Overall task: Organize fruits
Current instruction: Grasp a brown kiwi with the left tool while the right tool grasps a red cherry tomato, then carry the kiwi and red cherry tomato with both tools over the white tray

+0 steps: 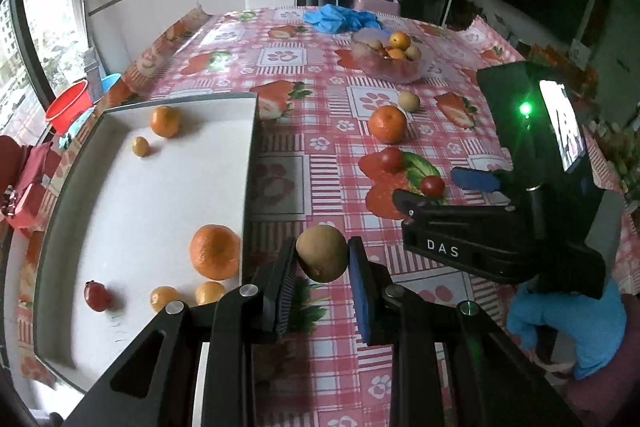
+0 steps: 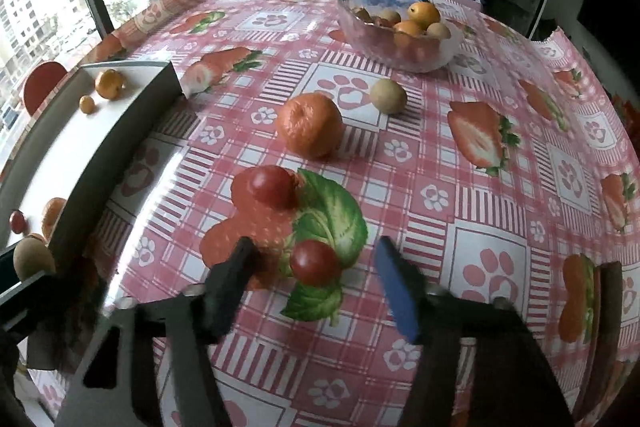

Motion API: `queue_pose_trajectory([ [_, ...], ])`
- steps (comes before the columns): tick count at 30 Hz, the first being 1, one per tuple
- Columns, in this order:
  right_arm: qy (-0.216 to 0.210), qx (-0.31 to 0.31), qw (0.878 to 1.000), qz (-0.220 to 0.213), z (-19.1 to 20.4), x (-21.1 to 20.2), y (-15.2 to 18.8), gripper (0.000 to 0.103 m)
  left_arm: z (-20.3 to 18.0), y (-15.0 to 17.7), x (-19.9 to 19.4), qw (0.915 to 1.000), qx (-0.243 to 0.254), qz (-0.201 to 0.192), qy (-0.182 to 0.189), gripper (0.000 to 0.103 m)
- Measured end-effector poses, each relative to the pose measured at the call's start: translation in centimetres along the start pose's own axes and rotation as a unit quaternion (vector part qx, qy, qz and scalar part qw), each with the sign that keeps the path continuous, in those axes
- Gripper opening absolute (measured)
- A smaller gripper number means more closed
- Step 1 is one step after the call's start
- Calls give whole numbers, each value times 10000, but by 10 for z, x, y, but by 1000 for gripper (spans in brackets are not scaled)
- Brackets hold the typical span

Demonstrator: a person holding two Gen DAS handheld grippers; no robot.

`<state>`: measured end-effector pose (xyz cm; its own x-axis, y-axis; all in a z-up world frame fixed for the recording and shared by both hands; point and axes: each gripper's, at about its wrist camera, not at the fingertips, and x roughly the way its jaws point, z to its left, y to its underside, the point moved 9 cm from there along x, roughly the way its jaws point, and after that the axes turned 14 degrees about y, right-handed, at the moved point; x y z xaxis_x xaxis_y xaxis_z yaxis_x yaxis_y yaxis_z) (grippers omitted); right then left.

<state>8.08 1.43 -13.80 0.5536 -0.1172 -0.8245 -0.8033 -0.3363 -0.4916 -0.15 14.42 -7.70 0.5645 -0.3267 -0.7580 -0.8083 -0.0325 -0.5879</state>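
Looking along the left gripper (image 1: 322,259), I see its pads clamped on a brown round fruit (image 1: 321,253), held up beside the white tray's (image 1: 250,163) wall, presumably so it can clear the edge and join the oranges inside. From the right gripper (image 2: 316,267), a cherry tomato (image 2: 314,262) sits on the tablecloth (image 2: 500,187) between the fingers, which stand apart and not touching it, seemingly set for a grasp.

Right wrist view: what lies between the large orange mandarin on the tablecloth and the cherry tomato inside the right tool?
A second red cherry tomato lies between the large orange mandarin and the red cherry tomato; right wrist view.
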Motion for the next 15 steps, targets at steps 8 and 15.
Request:
queue_pose_trajectory([
  [8, -540, 550, 9968, 211, -12, -5, 2, 24, 9, 2, -10, 9998, -142, -100, 38, 27],
  [15, -739, 580, 9955, 153, -11, -32, 3, 24, 18, 2, -22, 9994, -232, -237, 42, 27],
])
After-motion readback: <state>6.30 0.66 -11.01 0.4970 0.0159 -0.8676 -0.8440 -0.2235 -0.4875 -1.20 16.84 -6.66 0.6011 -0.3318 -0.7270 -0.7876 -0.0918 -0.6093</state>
